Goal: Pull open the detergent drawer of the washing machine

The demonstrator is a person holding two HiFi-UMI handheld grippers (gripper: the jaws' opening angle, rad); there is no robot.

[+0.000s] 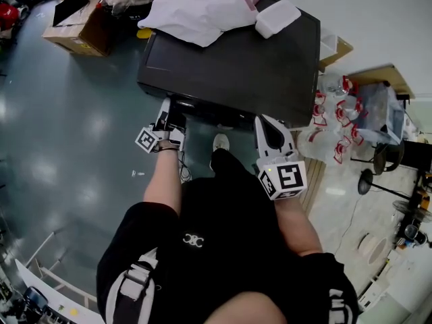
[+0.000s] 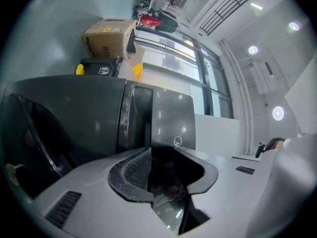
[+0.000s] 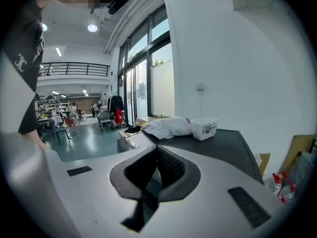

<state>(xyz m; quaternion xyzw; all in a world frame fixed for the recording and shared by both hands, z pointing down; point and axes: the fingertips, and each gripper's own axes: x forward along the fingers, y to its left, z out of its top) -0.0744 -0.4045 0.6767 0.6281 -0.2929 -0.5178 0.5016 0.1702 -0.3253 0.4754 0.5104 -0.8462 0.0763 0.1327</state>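
Jaws of my left gripper (image 2: 163, 152) stand apart with the glossy front of the detergent drawer (image 2: 171, 115) between them, at the front left corner of the washing machine (image 1: 236, 66), eleven o'clock from me. My right gripper (image 3: 156, 152) hangs at one o'clock, jaws together, holding nothing.

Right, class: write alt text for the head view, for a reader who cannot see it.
Seen from above, a person in black holds the left gripper at the front top corner of a black washing machine; the right gripper hangs alongside, empty.
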